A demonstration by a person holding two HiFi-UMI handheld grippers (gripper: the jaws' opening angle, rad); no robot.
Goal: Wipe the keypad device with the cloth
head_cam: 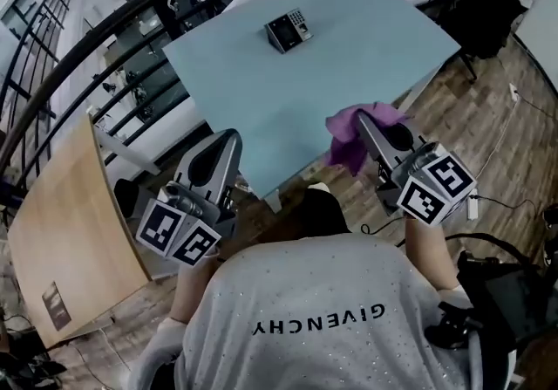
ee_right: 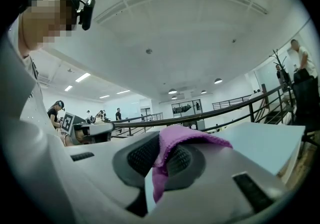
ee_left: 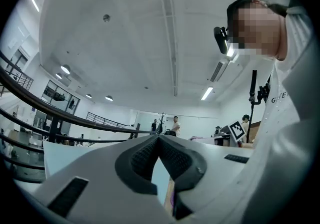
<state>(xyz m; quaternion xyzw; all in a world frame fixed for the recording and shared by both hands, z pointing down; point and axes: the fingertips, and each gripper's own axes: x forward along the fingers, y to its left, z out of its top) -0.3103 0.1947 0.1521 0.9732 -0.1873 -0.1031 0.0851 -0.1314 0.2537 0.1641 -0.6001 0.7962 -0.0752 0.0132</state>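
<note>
Two grippers hang by the table's (head_cam: 366,48) near edge: right gripper (head_cam: 361,120) clamps the purple cloth (head_cam: 343,140); left gripper (head_cam: 229,140) is pinched together, empty. Keypad device (head_cam: 289,30) lies near the table's far edge; wiping appears not yet begun.

Soft, fuzzy purple cloth (head_cam: 347,140), centre right of the head view. Matt grey plastic right gripper (head_cam: 361,121) with finely ribbed black pads (ee_right: 142,157). Smooth, matt pale-blue table (head_cam: 366,39). Dark plastic-looking keypad device (head_cam: 289,30), upper centre. Smooth pale wood panel (head_cam: 70,231), left; grained plank floor (head_cam: 475,122), right.
</note>
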